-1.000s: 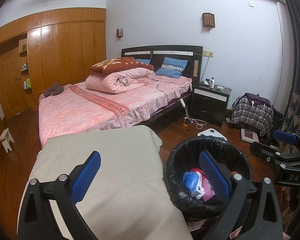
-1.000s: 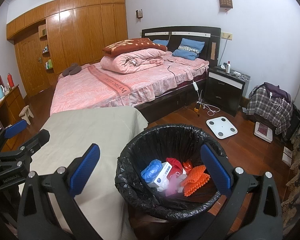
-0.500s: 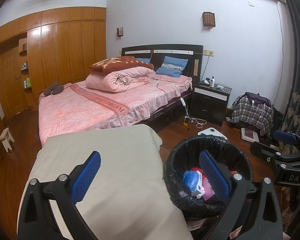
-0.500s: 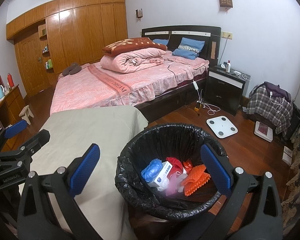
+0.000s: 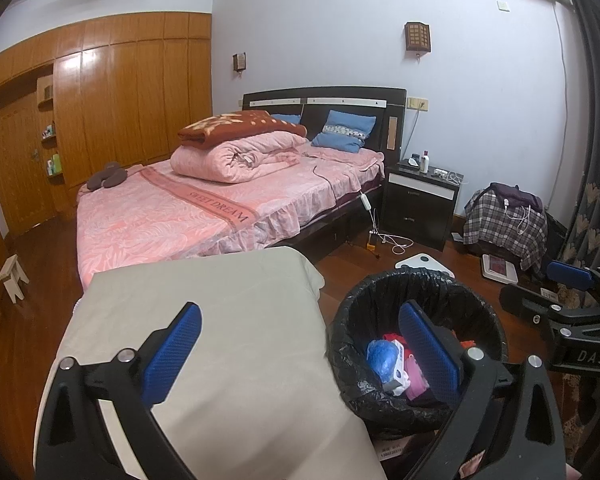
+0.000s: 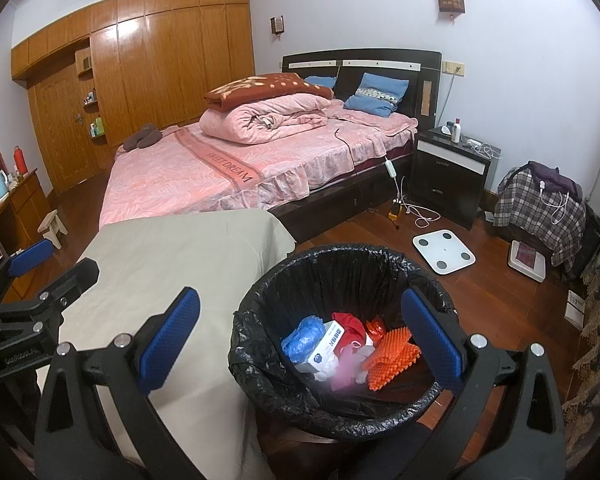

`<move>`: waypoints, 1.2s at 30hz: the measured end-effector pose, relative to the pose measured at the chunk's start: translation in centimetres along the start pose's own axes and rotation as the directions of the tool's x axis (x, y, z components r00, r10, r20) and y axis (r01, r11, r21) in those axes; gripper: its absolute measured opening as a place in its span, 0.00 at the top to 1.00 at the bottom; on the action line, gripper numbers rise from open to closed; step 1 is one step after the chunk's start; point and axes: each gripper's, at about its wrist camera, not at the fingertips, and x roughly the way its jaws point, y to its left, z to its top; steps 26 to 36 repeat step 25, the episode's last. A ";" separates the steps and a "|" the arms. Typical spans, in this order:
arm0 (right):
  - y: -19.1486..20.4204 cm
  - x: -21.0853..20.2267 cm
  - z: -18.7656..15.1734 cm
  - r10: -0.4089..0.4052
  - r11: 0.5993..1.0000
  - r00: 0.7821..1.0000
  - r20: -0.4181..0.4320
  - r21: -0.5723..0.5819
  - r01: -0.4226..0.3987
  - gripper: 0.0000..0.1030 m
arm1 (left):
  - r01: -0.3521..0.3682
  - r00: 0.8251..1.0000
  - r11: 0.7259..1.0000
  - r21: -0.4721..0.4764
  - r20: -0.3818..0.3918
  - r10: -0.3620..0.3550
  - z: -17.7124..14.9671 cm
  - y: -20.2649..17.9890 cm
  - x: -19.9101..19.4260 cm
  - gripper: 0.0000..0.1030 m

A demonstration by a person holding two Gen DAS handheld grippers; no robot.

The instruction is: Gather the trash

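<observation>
Trash bin (image 6: 340,344), black-lined, stood on the wooden floor just beside the beige-covered table (image 6: 171,256). Contents: blue crumpled bag (image 6: 303,338), white box (image 6: 327,347), red wrapper (image 6: 350,322), orange spiked pad (image 6: 392,354). Left gripper (image 5: 300,350): jaws spread wide, holding nothing, over the table edge and bin rim. Right gripper (image 6: 300,338): jaws likewise apart and empty, above the bin. Pink bed (image 6: 235,168) and white scale (image 6: 444,251) lay beyond.
</observation>
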 end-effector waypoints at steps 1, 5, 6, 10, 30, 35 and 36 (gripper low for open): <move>0.0 0.0 0.0 0.000 1.000 1.000 -0.001 0.000 0.000 0.05 | 0.000 1.000 1.000 0.000 0.001 0.000 0.0 0.0 0.0 0.06; 0.0 0.0 0.0 0.000 1.000 1.000 -0.001 -0.002 0.000 0.05 | 0.000 1.000 1.000 0.001 0.000 0.000 0.1 0.0 0.1 0.06; 0.0 0.0 0.1 0.001 1.000 1.000 -0.001 -0.001 -0.001 0.05 | 0.001 1.000 1.000 0.000 0.000 -0.001 0.0 0.0 0.1 0.06; -0.1 0.0 0.1 0.000 1.000 1.000 -0.002 -0.001 0.000 0.05 | 0.005 1.000 1.000 -0.008 -0.005 -0.005 -0.5 0.1 0.1 0.06; 0.1 0.1 0.0 0.001 1.000 1.000 -0.006 -0.001 -0.001 0.05 | 0.008 1.000 1.000 -0.012 -0.008 -0.008 -0.9 0.0 0.4 0.06; 0.1 0.1 0.0 0.001 1.000 1.000 -0.006 -0.001 -0.001 0.05 | 0.008 1.000 1.000 -0.012 -0.008 -0.008 -0.9 0.0 0.4 0.06; 0.1 0.1 0.0 0.001 1.000 1.000 -0.006 -0.001 -0.001 0.05 | 0.008 1.000 1.000 -0.012 -0.008 -0.008 -0.9 0.0 0.4 0.06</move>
